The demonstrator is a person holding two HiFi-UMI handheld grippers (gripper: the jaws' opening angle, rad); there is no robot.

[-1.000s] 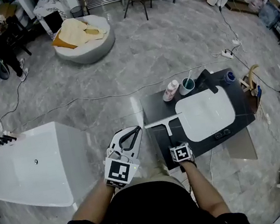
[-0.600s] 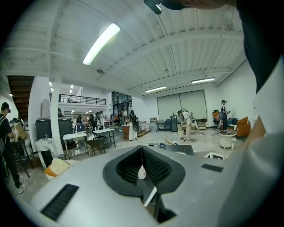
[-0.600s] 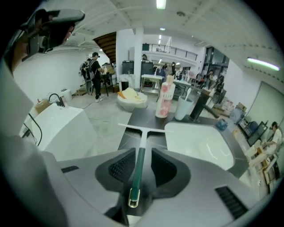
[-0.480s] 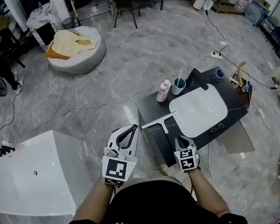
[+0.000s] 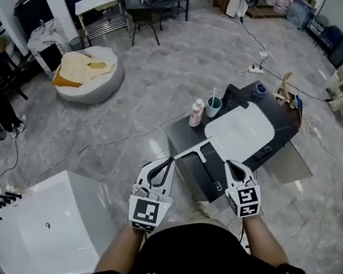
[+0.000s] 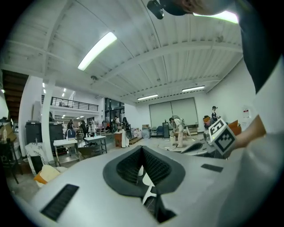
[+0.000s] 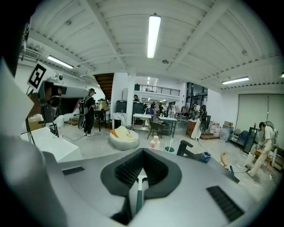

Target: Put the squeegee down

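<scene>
1. Dark countertop (image 5: 183,139) carries the squeegee (image 5: 202,158). It lies flat beside the white basin (image 5: 241,131), and neither gripper touches it. I judge the put-down done.
2. Right gripper (image 5: 232,166): its jaws have just been closing and now meet, with nothing pinched between them. Through the slit under its pads I glimpse the squeegee ahead of it and lower.
3. Left gripper (image 5: 169,162): clenched and empty as well. Its own view shows only the hall beyond its pads.
4. Key relation: the squeegee lies between my two grippers, just left of the right one's tips and just right of the left one's.
5. Long axis: the blade lies crosswise at the far end. The handle runs back towards me, roughly along the line the right gripper points.
6. Nearer hand: the right for the handle end, though the left tips sit close to the blade's left end.
7. Judgement: a re-grasp would need the right jaws opened, then a move down and leftward.
</scene>
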